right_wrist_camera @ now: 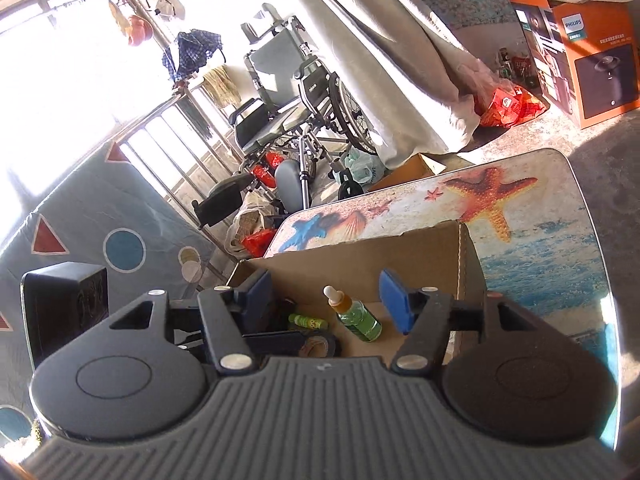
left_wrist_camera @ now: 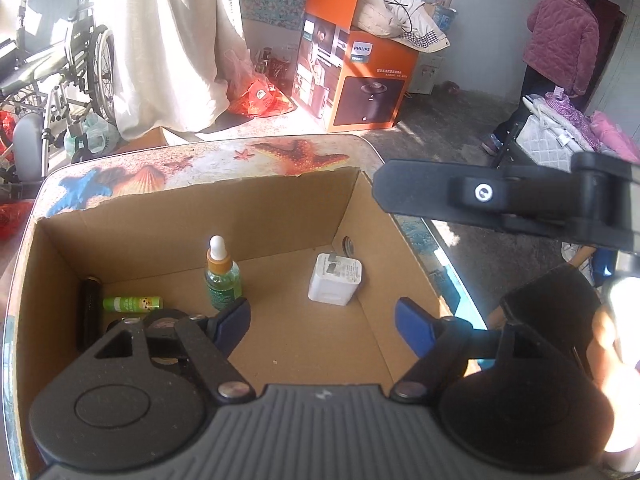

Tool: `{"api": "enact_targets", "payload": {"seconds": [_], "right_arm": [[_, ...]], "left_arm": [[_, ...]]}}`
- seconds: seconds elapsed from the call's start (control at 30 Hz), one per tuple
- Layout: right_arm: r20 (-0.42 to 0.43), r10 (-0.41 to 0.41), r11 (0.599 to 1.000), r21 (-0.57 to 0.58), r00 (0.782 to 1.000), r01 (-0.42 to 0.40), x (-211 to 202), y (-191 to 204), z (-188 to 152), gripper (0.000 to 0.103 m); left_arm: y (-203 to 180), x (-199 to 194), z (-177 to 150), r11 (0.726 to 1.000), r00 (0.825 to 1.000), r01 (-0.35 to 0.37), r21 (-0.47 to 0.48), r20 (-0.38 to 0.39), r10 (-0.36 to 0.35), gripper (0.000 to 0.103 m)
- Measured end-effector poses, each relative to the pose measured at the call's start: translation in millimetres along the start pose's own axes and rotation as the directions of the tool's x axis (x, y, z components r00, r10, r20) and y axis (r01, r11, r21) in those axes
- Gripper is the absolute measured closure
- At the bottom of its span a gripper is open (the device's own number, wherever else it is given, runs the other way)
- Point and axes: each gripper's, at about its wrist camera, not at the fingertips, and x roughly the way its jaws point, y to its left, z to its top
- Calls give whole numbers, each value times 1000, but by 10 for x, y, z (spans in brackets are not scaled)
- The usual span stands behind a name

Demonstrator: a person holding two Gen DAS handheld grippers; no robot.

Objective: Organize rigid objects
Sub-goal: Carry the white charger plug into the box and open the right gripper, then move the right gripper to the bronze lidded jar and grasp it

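Note:
An open cardboard box stands on a table with a starfish print. Inside it stand a green dropper bottle and a white plug adapter. A small green tube, a black cylinder and a roll of black tape lie at the box's left side. My left gripper hangs open above the box floor, nothing between its blue pads. My right gripper is open too, above the box's near edge, with the dropper bottle, green tube and tape roll seen beyond it.
The right gripper's black body reaches in over the box's right wall. A wheelchair, an orange Philips carton, red bags and a curtain stand beyond the table. A person in a purple jacket stands far right.

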Motion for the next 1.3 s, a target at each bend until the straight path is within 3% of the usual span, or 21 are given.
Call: {"api": "enact_targets", "payload": {"seconds": [0.07, 0.37, 0.53, 0.77, 1.3], "right_arm": [[49, 9, 1000, 12, 999, -10, -235, 72, -128, 27], [141, 49, 998, 26, 989, -53, -1003, 400, -772, 23], [119, 66, 996, 48, 991, -72, -1144, 506, -1091, 21], [24, 72, 992, 97, 997, -74, -943, 578, -1483, 20], [-182, 129, 981, 165, 975, -99, 13, 702, -1799, 22]], "left_arm": [[-52, -241, -125, 1000, 1000, -3, 31, 29, 2, 20], [-219, -952, -793, 994, 995, 25, 109, 89, -35, 13], [-255, -1132, -1169, 985, 993, -48, 165, 112, 29, 11], [-273, -1155, -1598, 964, 983, -149, 220, 141, 120, 9], [162, -757, -2125, 971, 973, -208, 113, 125, 194, 11]]}}
